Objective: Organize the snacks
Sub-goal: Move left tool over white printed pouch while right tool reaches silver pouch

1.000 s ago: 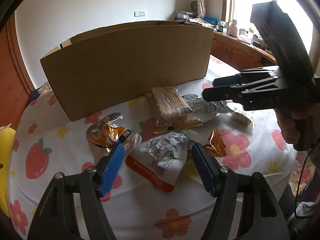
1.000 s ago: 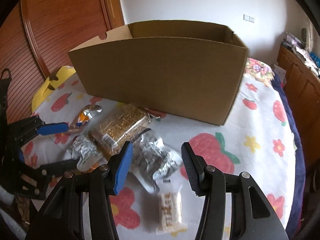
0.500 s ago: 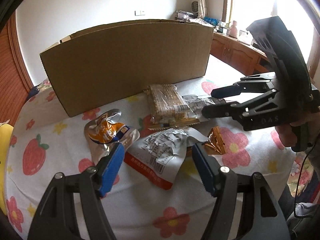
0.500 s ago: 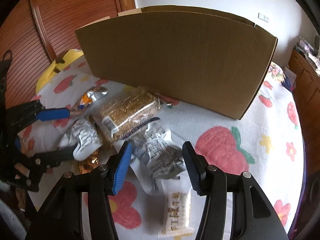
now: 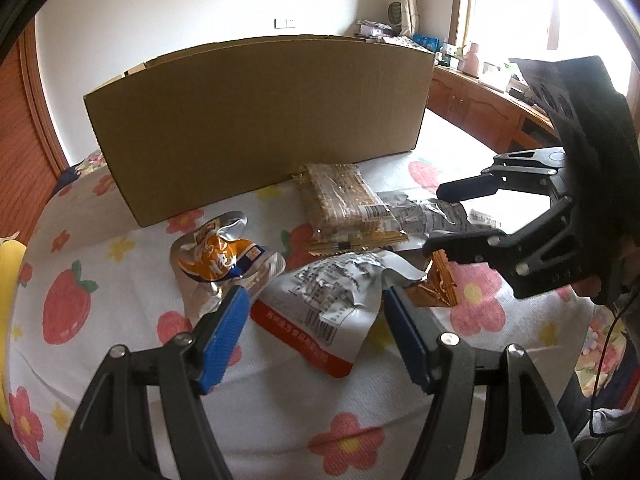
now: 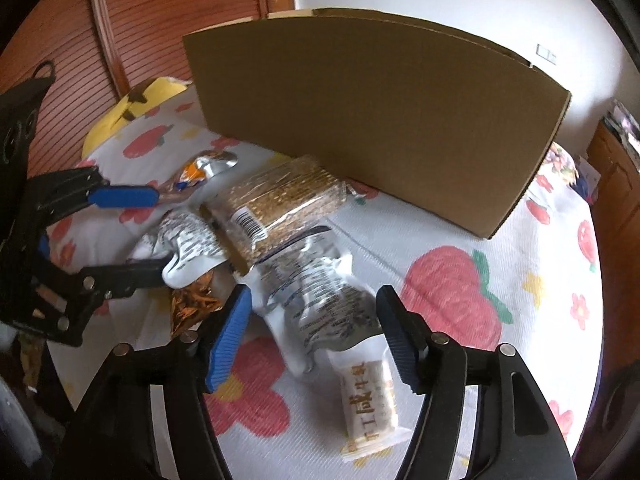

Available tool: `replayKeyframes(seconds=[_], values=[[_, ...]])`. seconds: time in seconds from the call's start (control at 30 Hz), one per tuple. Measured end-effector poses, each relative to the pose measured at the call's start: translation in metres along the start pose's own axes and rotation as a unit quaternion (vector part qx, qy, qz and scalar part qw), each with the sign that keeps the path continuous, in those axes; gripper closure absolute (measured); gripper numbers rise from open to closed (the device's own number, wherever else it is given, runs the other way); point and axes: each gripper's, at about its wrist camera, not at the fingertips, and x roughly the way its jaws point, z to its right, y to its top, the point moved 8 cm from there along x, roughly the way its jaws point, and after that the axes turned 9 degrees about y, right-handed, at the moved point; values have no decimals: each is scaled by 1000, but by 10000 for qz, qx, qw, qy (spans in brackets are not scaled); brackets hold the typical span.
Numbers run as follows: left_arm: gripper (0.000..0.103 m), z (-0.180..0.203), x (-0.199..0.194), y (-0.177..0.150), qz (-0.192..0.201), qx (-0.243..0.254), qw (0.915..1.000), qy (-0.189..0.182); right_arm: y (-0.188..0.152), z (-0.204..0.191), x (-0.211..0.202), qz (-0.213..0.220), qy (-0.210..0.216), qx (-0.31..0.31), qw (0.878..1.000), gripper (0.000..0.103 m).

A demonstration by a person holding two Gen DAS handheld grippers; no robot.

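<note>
A brown cardboard box stands at the back of the table; it also shows in the right wrist view. In front lie snack packs: an orange foil pack, a white and red pack, a clear pack of brown biscuits, a silver pack, a small white bar and a gold wrapper. My left gripper is open, straddling the white and red pack. My right gripper is open, low around the silver pack.
The table carries a white cloth with strawberries and flowers. A yellow cushion lies at the table's far left edge, by a wooden louvred door. Wooden cabinets with clutter stand under the window.
My right gripper has dropped and moved forward so its open fingers now sit on either side of the silver pack. My left gripper has edged closer to the white and red pack.
</note>
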Motion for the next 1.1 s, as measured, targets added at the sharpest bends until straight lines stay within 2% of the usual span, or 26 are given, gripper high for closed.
replayKeyframes(seconds=[0.23,0.47,0.7,0.77,0.9,1.1], values=[[33,-6,2,0,-14,-79,10000,-52,1,-2,10,-186,-240,-236,9993,32],[33,-7,3,0,9,-52,9999,-119,2,11,12,39,-199,115,9997,31],[33,6,-2,10,95,396,9991,-110,2,11,10,75,-172,146,9997,31],[38,8,-2,16,130,545,9984,-54,1,11,10,80,-176,143,9997,31],[45,11,5,24,-68,710,9974,-82,1,11,11,85,-170,147,9997,32],[46,19,10,30,-302,952,9944,-347,1,12,11,87,-166,149,9997,32]])
